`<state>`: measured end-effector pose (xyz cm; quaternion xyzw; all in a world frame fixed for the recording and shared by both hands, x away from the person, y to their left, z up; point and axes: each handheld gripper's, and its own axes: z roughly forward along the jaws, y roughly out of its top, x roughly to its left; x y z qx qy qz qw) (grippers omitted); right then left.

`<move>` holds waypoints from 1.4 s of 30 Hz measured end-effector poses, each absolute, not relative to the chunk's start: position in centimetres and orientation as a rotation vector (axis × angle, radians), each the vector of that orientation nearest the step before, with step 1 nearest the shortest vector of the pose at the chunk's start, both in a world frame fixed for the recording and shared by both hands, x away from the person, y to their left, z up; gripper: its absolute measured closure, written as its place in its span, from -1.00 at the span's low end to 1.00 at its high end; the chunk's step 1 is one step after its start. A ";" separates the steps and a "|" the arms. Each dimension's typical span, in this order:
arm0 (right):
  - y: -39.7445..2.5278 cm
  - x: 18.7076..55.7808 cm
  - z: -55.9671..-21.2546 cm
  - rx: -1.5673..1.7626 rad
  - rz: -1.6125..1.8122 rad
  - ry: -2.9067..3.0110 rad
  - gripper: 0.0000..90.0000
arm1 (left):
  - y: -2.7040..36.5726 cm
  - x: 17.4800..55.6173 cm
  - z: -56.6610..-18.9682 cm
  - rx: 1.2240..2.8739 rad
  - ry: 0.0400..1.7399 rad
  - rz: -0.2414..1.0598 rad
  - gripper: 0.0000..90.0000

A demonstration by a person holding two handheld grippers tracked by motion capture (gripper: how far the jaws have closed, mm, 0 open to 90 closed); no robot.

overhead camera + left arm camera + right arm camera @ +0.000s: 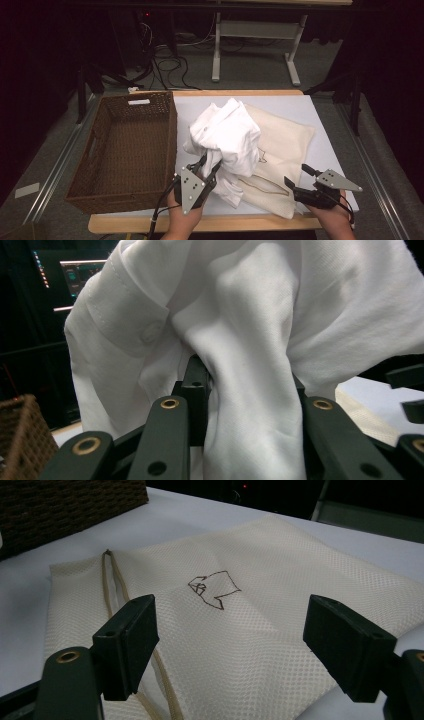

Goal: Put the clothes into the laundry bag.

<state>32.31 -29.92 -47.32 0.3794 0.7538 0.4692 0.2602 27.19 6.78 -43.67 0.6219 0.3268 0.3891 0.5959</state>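
White shirt (227,135) hangs pinched between the left gripper's (209,167) jaws.

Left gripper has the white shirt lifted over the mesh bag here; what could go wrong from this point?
The left gripper pinches just one fold of the shirt, so the bunched cloth could slip free. The shirt's hanging tail drapes over the mesh bag near its zipper opening and might block it. The right gripper is open and holds nothing, so the bag could slide.

White shirt (227,132); cream mesh bag (280,145), brown line drawing; dark brown woven basket (125,150); black claws.
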 end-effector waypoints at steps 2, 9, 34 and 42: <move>-29.5 32.5 -47.5 1.044 1.253 2.078 -0.58 | 6.7 26.6 -43.9 1.434 0.749 0.881 0.52; -27.9 32.5 -47.9 0.987 1.202 2.139 -0.49 | 6.7 25.9 -44.0 1.451 0.716 0.893 0.51; -23.8 33.7 -49.5 0.850 1.016 2.340 0.96 | 7.6 26.4 -44.2 1.428 0.757 0.884 0.51; -24.2 34.8 -48.5 0.905 1.083 2.300 0.99 | 7.4 26.0 -44.1 1.420 0.743 0.889 0.51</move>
